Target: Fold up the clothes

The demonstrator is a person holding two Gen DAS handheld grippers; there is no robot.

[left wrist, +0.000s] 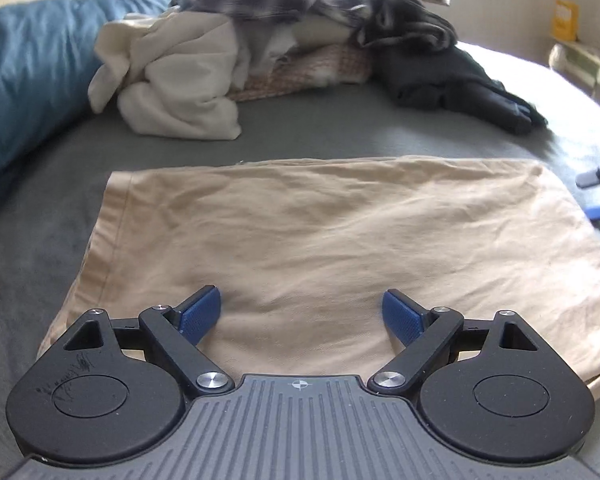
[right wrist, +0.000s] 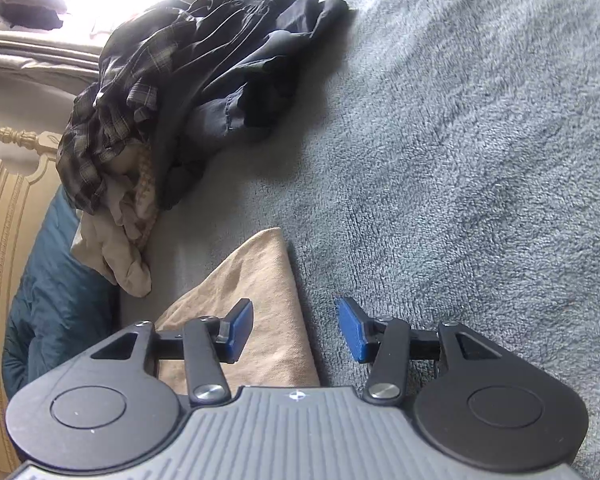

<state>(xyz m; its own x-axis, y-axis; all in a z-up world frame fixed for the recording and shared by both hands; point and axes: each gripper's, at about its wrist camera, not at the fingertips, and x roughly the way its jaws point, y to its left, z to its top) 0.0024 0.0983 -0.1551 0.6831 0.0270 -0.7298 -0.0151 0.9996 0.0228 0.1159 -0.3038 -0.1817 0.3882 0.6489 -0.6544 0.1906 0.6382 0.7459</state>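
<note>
From the left wrist camera, the left gripper (left wrist: 302, 314) with blue pads is wide open and holds nothing, just above the flat tan folded cloth (left wrist: 340, 248) on the grey fuzzy bed cover (left wrist: 312, 136); behind it sits a messy pile of clothes (left wrist: 268, 40) beside a blue pillow (left wrist: 28, 72). From the right wrist camera, the right gripper (right wrist: 296, 330) is open and empty too, one finger over the tan cloth's edge (right wrist: 260, 280) and the other over the grey cover (right wrist: 460, 160), with the dark pile (right wrist: 188, 92) and a gold carved headboard (right wrist: 4, 240) farther back.
</note>
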